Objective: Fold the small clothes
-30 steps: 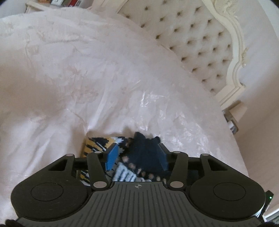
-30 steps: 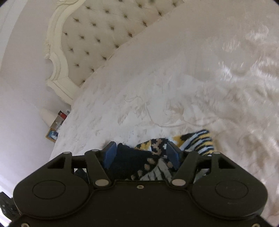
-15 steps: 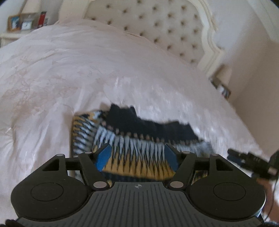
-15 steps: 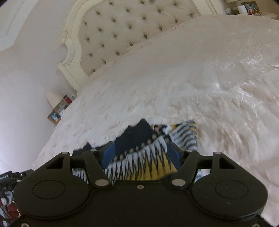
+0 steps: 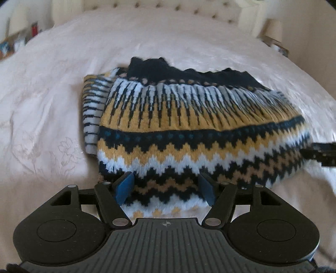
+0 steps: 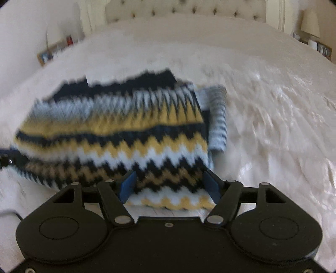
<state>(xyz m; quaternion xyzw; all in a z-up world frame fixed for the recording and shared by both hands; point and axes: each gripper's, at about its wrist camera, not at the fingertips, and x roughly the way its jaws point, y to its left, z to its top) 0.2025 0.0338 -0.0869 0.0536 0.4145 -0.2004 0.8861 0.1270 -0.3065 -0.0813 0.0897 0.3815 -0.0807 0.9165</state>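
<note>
A folded knit sweater (image 5: 189, 126) with navy, yellow and white zigzag bands lies on the pale bedspread (image 5: 52, 105). A striped sleeve sticks out at its left side in the left wrist view. My left gripper (image 5: 166, 189) is open, its blue pads on either side of the sweater's near edge. In the right wrist view the sweater (image 6: 117, 134) lies ahead, blurred. My right gripper (image 6: 169, 187) is open over the near right corner. The right gripper's dark tip (image 5: 319, 153) shows at the sweater's right side in the left wrist view.
A tufted cream headboard (image 6: 184, 8) stands at the far end of the bed. Bedside tables with lamps and small items stand on both sides (image 6: 313, 31) (image 5: 19, 40). The bedspread stretches wide around the sweater.
Both grippers have pulled back from the sweater and turned toward the headboard. More of the folded sweater shows now. Both views are blurred by motion.
</note>
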